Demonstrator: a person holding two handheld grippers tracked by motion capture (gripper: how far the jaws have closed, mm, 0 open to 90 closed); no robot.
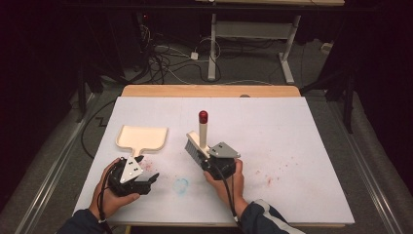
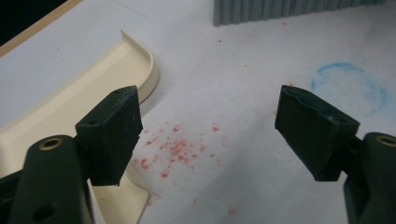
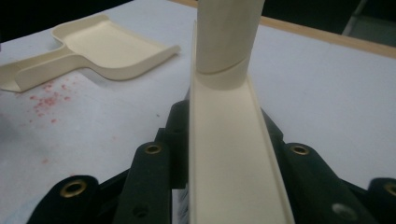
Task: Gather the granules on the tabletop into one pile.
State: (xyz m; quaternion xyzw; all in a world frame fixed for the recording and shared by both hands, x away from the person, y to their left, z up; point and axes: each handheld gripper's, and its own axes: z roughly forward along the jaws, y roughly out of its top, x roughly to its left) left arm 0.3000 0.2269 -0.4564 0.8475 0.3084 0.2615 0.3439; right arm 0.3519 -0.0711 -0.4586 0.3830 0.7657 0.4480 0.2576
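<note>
Right claw [image 1: 209, 155] clamped on brush [image 1: 198, 144], bristles down on bench [image 1: 302, 161] mid-sheet; left claw [image 1: 142, 173] spread, empty, just beside dustpan [image 1: 142, 137] handle. Red crumbs [image 2: 175, 151] seen between brush and pan. Risk judged: unheld pan pushed away by sweep, crumbs scattered past lip.

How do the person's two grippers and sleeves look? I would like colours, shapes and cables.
Both the left gripper and the right gripper are black, each topped by a grey three-cornered plate with small dark holes. Their jaws end in blocky black pads, and brass-coloured rivets sit in the links. A black cable trails from each. The sleeves are dark blue, the right one with a white stripe.
</note>
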